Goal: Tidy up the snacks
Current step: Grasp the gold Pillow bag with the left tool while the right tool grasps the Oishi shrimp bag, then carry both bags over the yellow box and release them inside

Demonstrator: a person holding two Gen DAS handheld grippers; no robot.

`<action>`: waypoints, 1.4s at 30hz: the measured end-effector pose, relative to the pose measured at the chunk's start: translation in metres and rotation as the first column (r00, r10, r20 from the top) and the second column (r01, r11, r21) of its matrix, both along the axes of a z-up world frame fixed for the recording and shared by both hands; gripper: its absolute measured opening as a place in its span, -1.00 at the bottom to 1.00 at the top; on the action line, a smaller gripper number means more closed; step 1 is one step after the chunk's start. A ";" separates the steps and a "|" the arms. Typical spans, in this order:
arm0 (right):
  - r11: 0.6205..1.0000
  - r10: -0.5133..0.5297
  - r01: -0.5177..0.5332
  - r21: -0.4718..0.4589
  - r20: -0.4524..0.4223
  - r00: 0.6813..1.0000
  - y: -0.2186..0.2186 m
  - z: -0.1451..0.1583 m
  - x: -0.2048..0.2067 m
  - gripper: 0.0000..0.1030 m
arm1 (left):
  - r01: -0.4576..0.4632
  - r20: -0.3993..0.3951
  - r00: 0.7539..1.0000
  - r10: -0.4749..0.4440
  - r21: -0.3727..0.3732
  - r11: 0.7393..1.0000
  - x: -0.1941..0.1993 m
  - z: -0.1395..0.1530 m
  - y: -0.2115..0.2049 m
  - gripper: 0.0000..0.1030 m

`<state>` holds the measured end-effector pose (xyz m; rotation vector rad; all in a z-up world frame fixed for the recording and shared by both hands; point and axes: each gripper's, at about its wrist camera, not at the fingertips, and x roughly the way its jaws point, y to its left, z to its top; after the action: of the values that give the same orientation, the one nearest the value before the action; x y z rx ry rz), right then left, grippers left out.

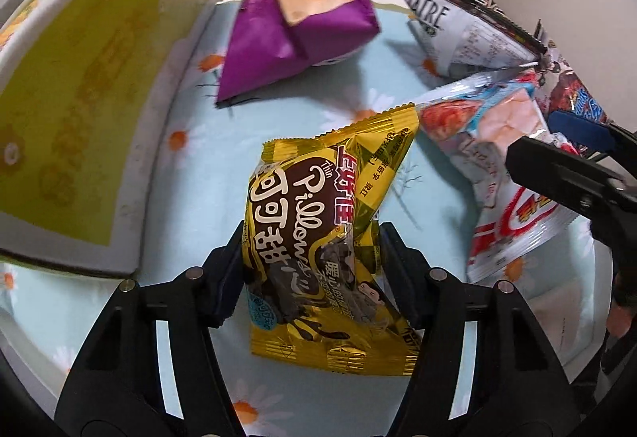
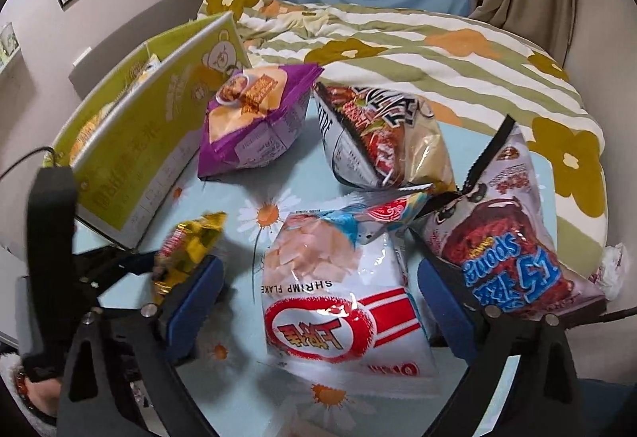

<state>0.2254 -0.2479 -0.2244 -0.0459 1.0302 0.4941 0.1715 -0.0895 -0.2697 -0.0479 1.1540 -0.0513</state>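
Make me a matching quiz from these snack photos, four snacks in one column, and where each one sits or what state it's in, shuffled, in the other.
Column one:
1. gold cocoa packet
2. purple packet
3. shrimp flakes bag
4. sponge snack bag

Column two:
A. beside the yellow-green box
B. between the fingers of the open right claw
C. clamped in the left claw
D. just outside the right claw, towards the striped quilt

Pairs: 1-C, 2-A, 3-B, 4-D
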 end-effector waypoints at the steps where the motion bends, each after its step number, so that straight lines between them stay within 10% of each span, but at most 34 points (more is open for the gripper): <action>1: 1.000 0.002 -0.002 -0.003 -0.003 1.000 0.001 -0.003 0.001 0.83 | -0.002 0.001 1.000 0.002 0.006 1.000 0.000 0.000 0.000 0.19; 10: 0.999 0.018 -0.019 -0.044 -0.031 0.999 0.013 -0.025 0.009 0.79 | -0.006 0.012 1.000 0.006 0.042 0.999 0.000 0.005 -0.002 0.19; 25: 0.999 0.030 -0.031 -0.036 -0.045 0.999 0.012 -0.024 -0.002 0.12 | 0.007 0.048 0.999 -0.011 0.067 0.998 -0.018 0.031 -0.010 0.18; 42: 0.998 -0.001 -0.003 0.068 0.058 0.998 0.007 0.081 -0.029 0.12 | -0.033 0.231 0.973 0.020 0.050 0.998 -0.046 0.149 0.011 0.19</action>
<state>0.1965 -0.2408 -0.1437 -0.0001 0.9562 0.5257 0.1257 -0.0782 -0.1212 -0.0092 0.9216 -0.0016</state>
